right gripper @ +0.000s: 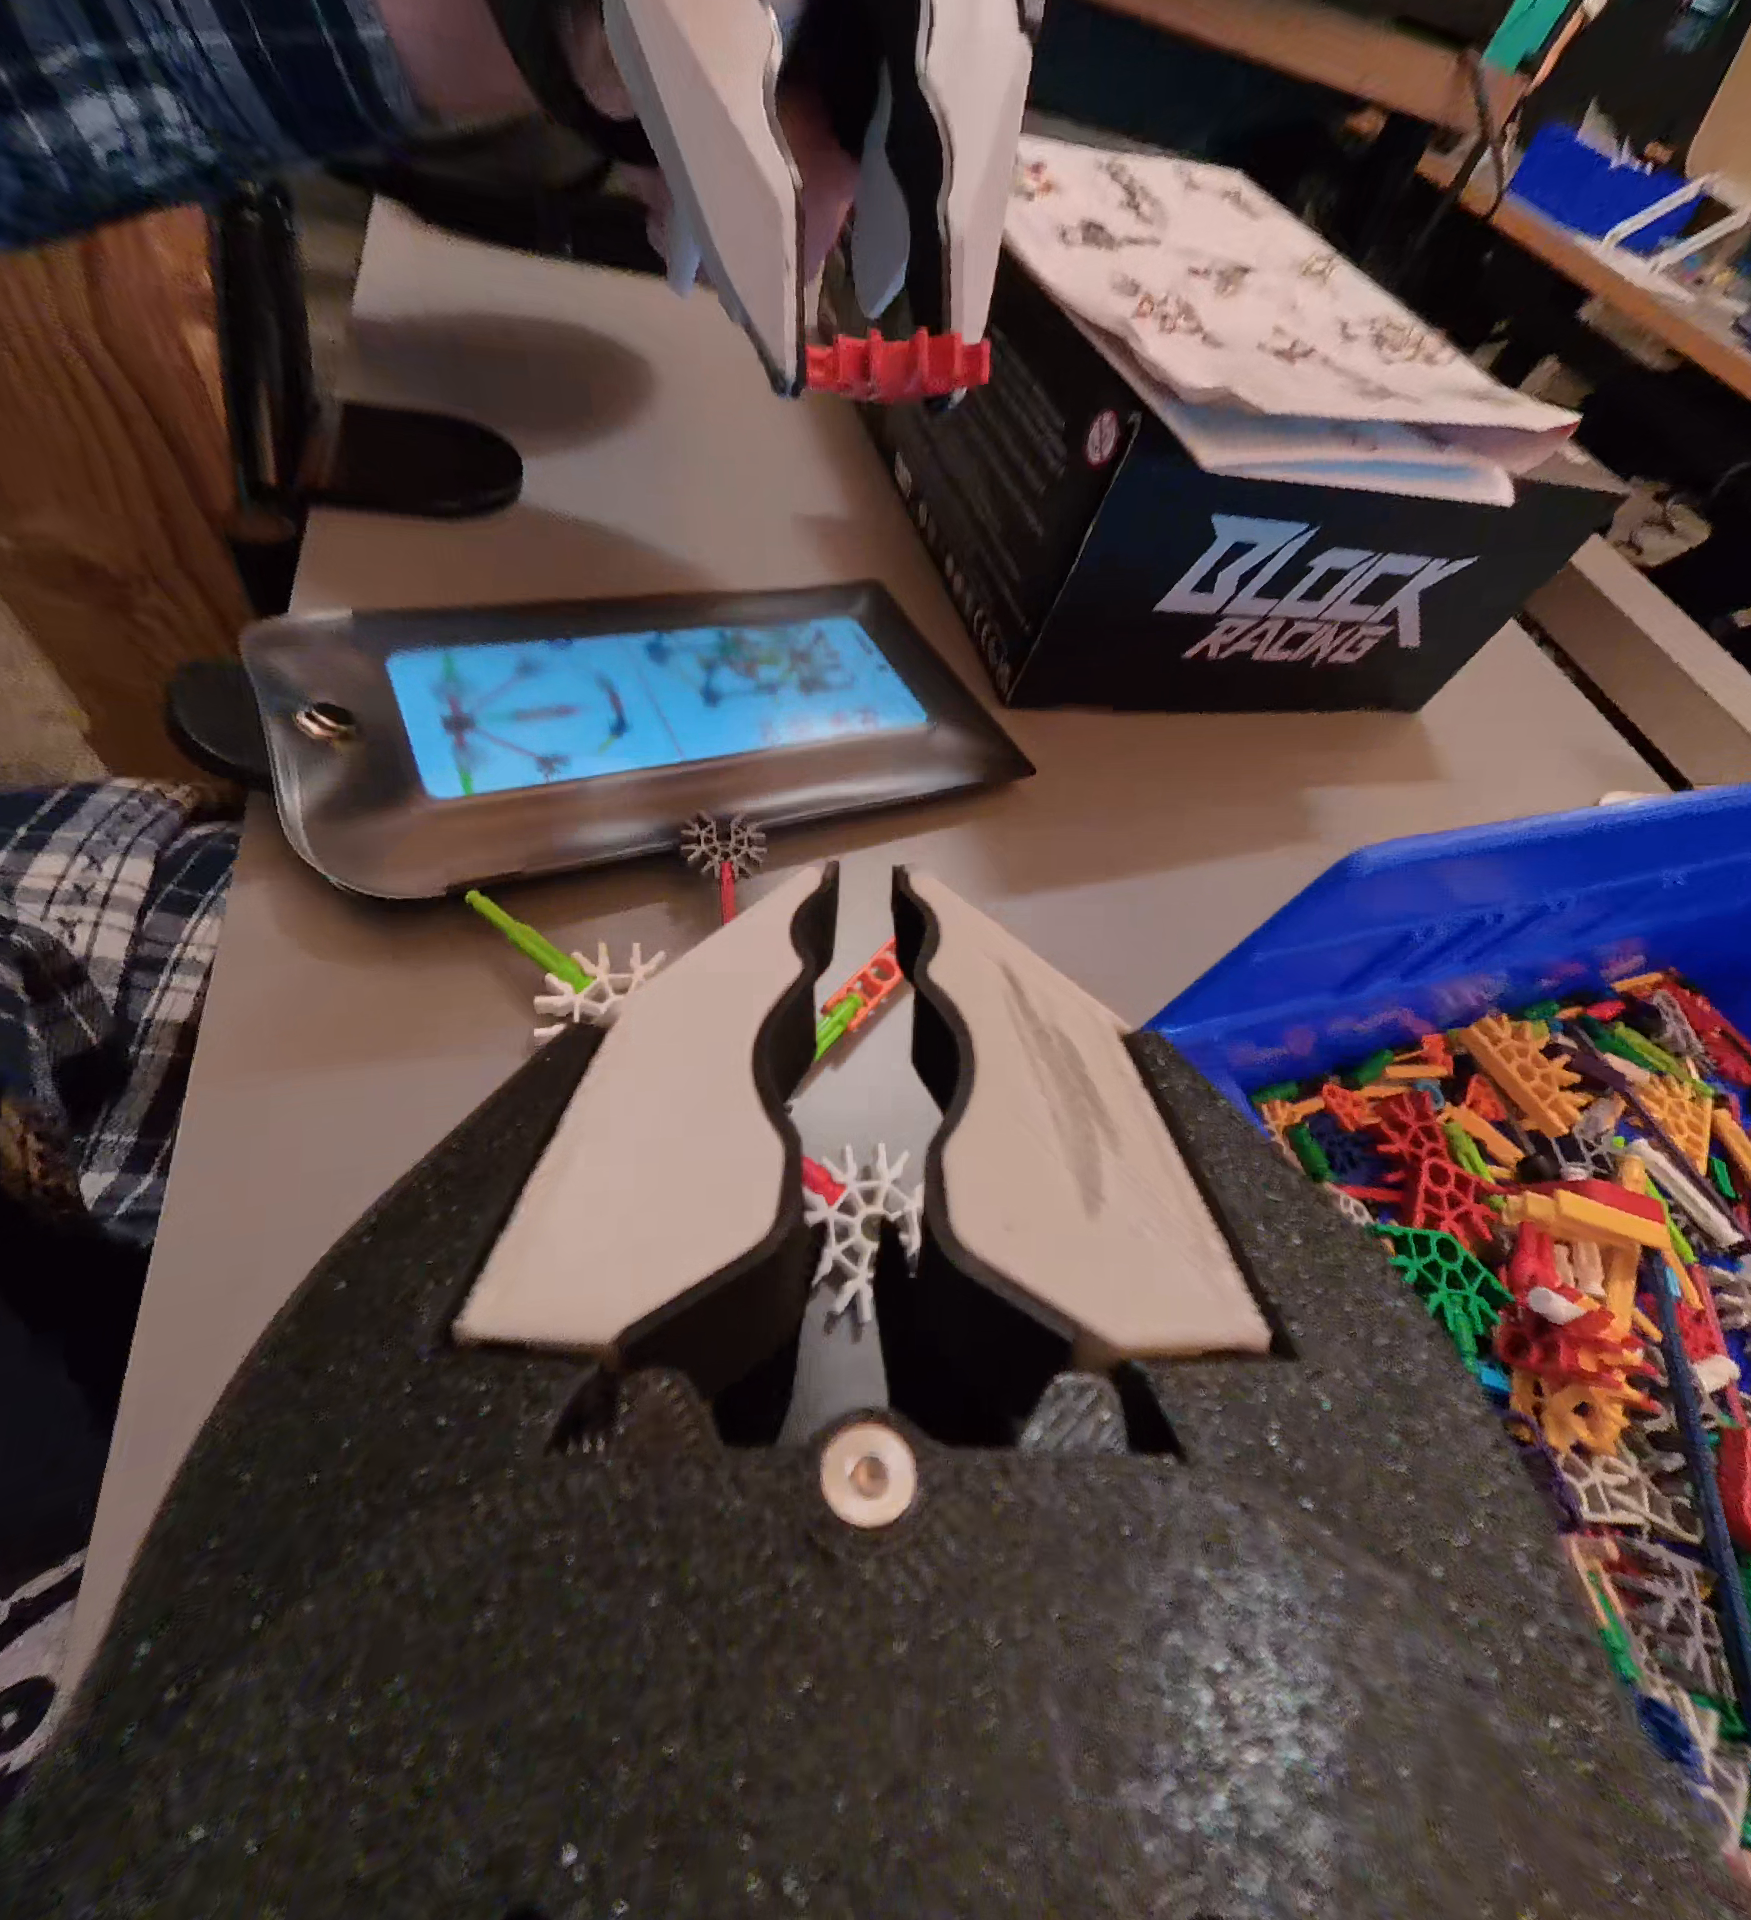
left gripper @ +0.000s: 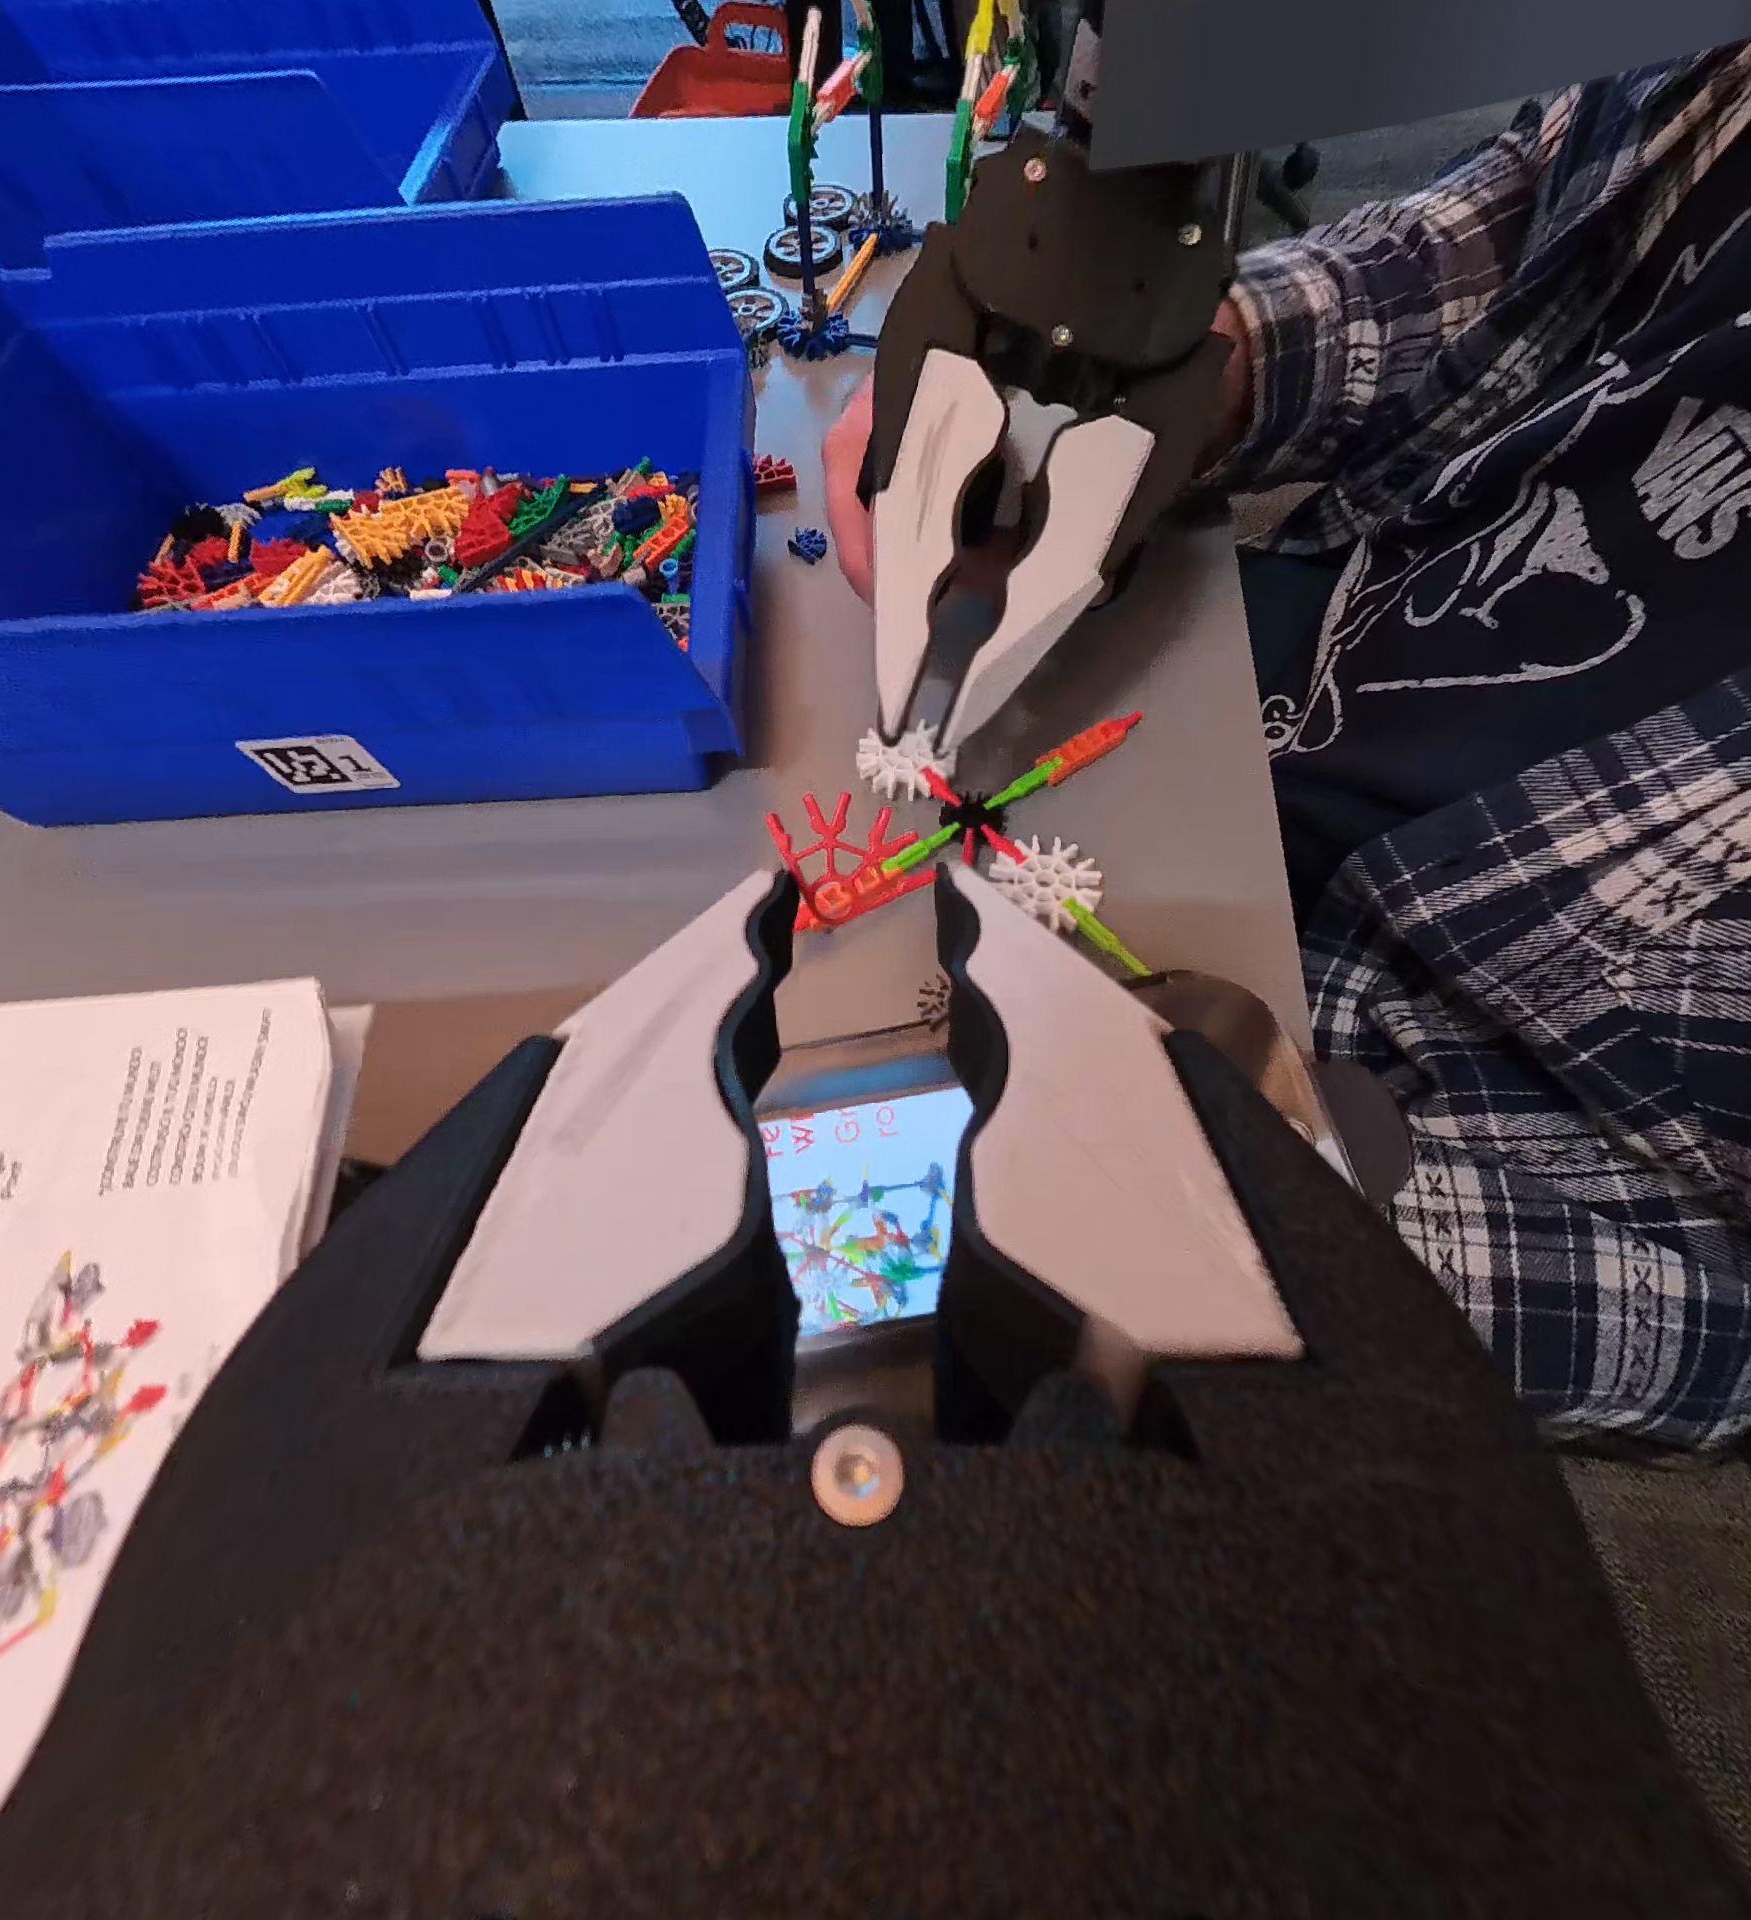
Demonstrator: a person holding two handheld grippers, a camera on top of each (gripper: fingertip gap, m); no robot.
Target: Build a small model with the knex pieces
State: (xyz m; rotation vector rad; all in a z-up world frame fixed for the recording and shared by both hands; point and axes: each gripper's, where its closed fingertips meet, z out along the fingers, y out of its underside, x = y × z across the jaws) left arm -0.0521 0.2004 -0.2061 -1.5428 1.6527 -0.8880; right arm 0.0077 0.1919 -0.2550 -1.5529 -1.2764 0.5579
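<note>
Left gripper (left gripper: pixel 855 883) is clamping a red fan-shaped connector (left gripper: pixel 835 857) between its fingertips, its jaws set only as wide as that piece; the right wrist view shows the same red piece (right gripper: pixel 897 366) edge-on between the two tips and raised above the table, so its free slots are pointing toward the assembly.

Right gripper (left gripper: pixel 912 732) is reaching down from the far side, its jaws narrowed to a slim gap, with the fingertips meeting a white snowflake connector (left gripper: pixel 897 761); in its own view that white connector (right gripper: pixel 863 1226) is sitting low between the fingers. Whether the tips are actually pinching it or only pressing on it cannot be told.

The white connector is one end of a small rod-and-connector assembly lying flat on the grey table (left gripper: pixel 331 894): a black hub (left gripper: pixel 973 812) at the centre, green rods (left gripper: pixel 1032 784) and red rods radiating from it, and a second white snowflake connector (left gripper: pixel 1045 881) on the near right.

A phone in a clear pouch (right gripper: pixel 632 717), screen lit with a model picture, is lying just near of the assembly, within sight of the work. A blue bin (left gripper: pixel 331 686) of loose parts is standing to the left, and an instruction booklet (left gripper: pixel 92 1247) is resting near left.
</note>
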